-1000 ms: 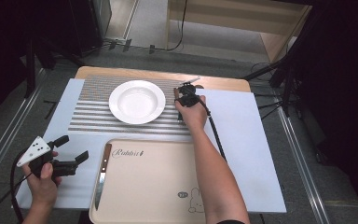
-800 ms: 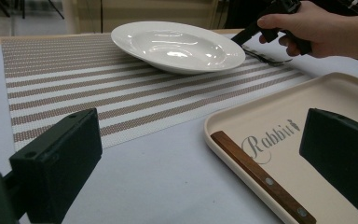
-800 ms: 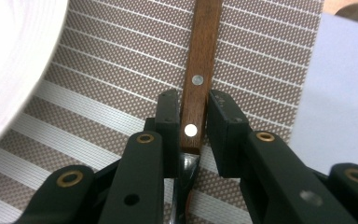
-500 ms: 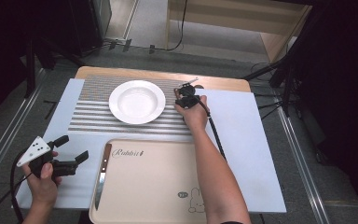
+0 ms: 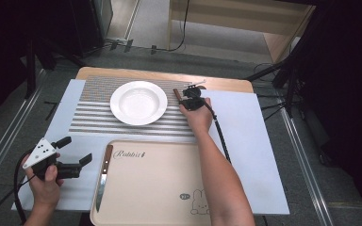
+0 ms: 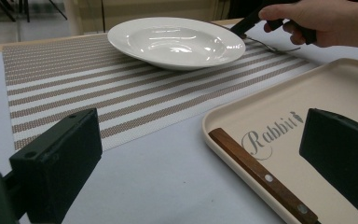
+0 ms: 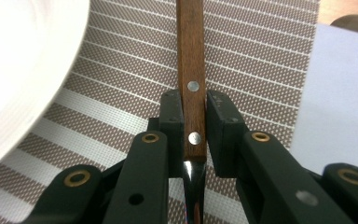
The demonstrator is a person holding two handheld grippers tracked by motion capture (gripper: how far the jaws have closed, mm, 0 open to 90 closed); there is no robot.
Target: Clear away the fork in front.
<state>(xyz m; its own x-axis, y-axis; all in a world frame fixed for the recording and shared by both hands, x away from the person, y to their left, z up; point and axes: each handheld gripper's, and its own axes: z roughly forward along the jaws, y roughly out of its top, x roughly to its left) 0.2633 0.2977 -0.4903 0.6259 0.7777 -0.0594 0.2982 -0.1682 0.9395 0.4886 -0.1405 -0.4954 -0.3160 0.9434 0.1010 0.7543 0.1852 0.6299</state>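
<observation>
Fork (image 7: pixel 191 70) lengthwise in right hand-held gripper (image 7: pixel 193 135), wooden handle pointing away from it

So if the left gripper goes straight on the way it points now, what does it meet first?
Probably the near rim of the tray, close to the knife lying on it. The left gripper has open jaws; depth is uncertain.
</observation>
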